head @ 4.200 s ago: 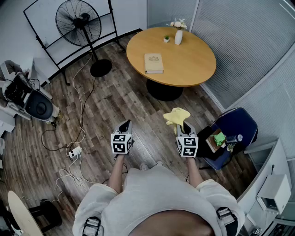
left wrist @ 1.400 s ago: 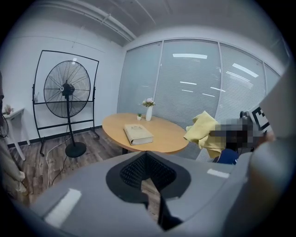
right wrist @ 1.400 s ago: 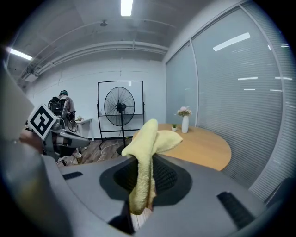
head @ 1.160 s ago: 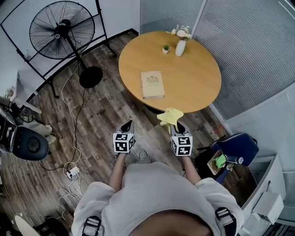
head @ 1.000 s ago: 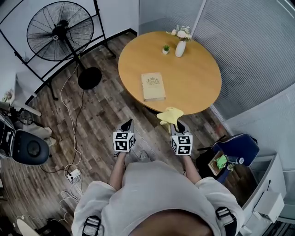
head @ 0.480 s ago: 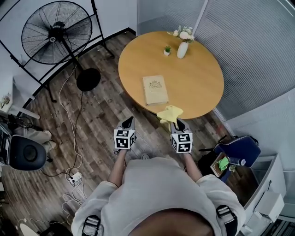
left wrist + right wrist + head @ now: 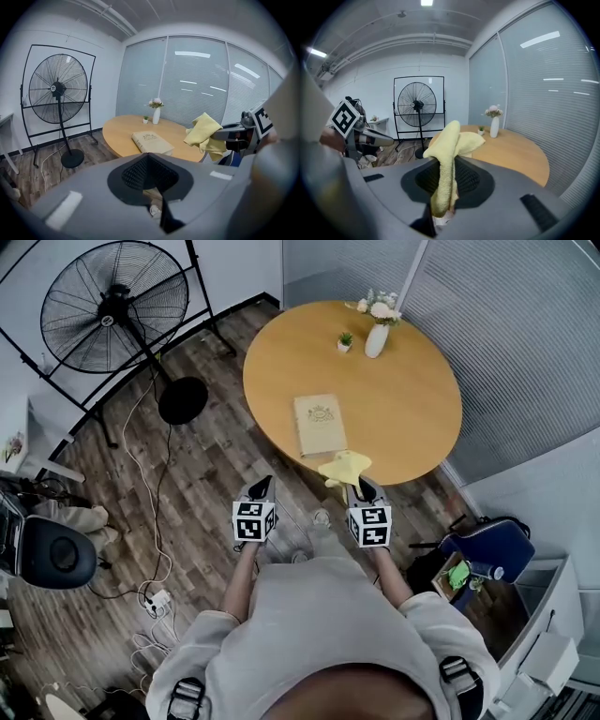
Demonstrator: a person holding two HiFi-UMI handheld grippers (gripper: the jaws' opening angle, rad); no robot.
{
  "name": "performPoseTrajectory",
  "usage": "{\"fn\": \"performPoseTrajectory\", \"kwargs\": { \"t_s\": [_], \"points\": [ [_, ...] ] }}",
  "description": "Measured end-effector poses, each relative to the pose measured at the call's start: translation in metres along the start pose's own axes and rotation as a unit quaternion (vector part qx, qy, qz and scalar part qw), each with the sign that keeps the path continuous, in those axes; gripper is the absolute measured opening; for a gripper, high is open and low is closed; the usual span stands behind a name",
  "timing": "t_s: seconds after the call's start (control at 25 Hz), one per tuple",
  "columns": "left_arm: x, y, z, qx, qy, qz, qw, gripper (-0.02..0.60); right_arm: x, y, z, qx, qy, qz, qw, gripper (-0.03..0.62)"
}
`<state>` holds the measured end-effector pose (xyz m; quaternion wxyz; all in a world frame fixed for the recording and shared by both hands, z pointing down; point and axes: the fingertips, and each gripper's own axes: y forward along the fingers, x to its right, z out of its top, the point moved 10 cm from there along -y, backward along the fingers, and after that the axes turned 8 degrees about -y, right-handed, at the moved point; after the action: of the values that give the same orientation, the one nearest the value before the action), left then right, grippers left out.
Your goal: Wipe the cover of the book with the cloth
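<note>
The round table (image 7: pixel 412 399) is viewed steeply downward from above the head. From the left gripper (image 7: pixel 260 487) and right gripper (image 7: pixel 364 486) it is faced low, near its closest edge. Table, fan (image 7: pixel 103 301) and cloth (image 7: pixel 344 466) are shared.

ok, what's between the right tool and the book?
Only the yellow cloth that the right tool holds; in the head view its tip reaches almost to the book on the table.

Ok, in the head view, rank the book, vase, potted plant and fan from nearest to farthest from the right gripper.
1. Book, on the table's near side, ahead of the right gripper and its cloth.
2. Potted plant and vase, side by side at the far edge: too close to call.
3. Fan, on the floor, far left.
</note>
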<state>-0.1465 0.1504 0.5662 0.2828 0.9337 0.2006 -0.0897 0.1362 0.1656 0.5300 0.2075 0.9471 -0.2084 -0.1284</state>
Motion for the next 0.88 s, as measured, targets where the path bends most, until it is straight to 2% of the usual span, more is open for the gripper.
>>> {"fn": "performPoseTrajectory", "kwargs": {
  "t_s": [0.36,0.88],
  "points": [
    [-0.021,0.024,0.009,-0.007,-0.008,0.015,0.9998,0.009,0.010,0.032,0.005,-0.004,0.004,0.008,1.000,0.069],
    [-0.026,0.095,0.044,-0.023,-0.012,0.014,0.9996,0.009,0.048,0.098,0.018,-0.014,0.014,0.030,0.999,0.069]
  ]
}}
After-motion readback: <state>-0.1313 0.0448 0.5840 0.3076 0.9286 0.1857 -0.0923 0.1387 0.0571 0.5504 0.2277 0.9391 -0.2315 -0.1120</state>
